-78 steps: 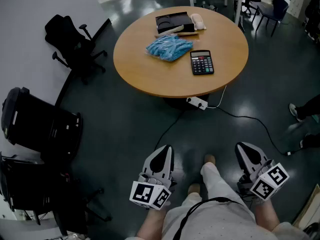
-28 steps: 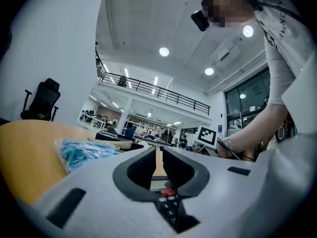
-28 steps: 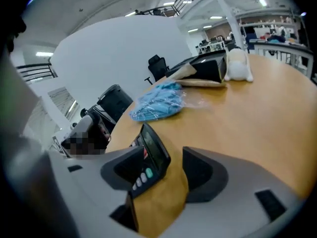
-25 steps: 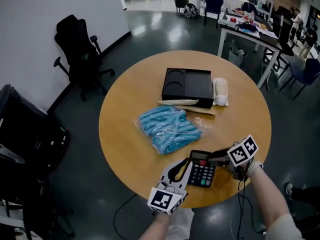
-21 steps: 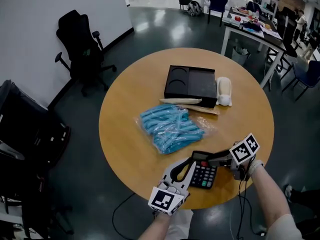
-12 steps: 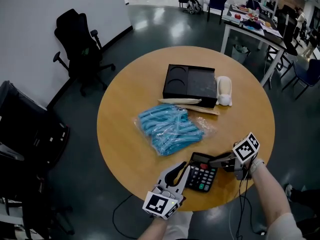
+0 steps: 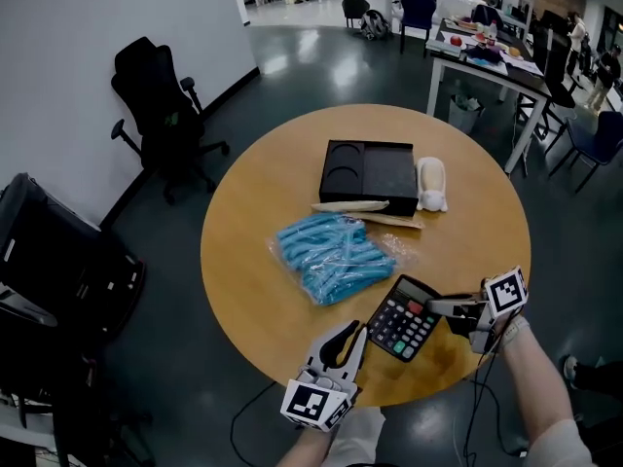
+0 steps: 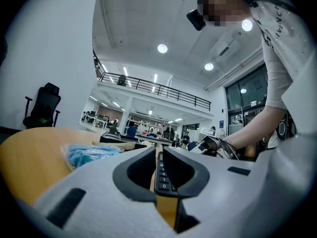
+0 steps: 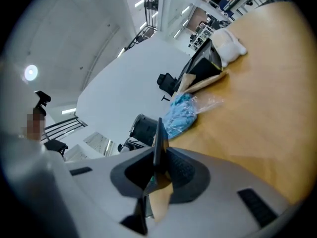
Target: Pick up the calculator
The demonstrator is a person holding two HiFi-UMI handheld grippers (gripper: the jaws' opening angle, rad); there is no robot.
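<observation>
The black calculator (image 7: 404, 317) hangs tilted just above the front right of the round wooden table (image 7: 243, 261). My right gripper (image 7: 435, 306) grips its right edge; the jaws are still closing, with the calculator between them. In the right gripper view the calculator (image 9: 158, 143) stands edge-on, pinched in that gripper (image 9: 159, 165). My left gripper (image 7: 355, 331) hovers at the table's front edge, just left of the calculator, jaws shut and holding nothing. Through the left gripper's (image 8: 157, 157) narrow slit I see the calculator's keys (image 8: 162, 175).
A bag of blue items (image 7: 336, 259) lies mid-table. Behind it are a black tray (image 7: 368, 171), a flat wooden piece (image 7: 365, 207) and a white soft toy (image 7: 429, 183). Black office chairs (image 7: 161, 100) stand to the left; desks (image 7: 487, 61) at the back right.
The right gripper's jaws closed on the calculator and raised it off the table, tilting it. The left gripper drew back slightly toward the table's front edge.
</observation>
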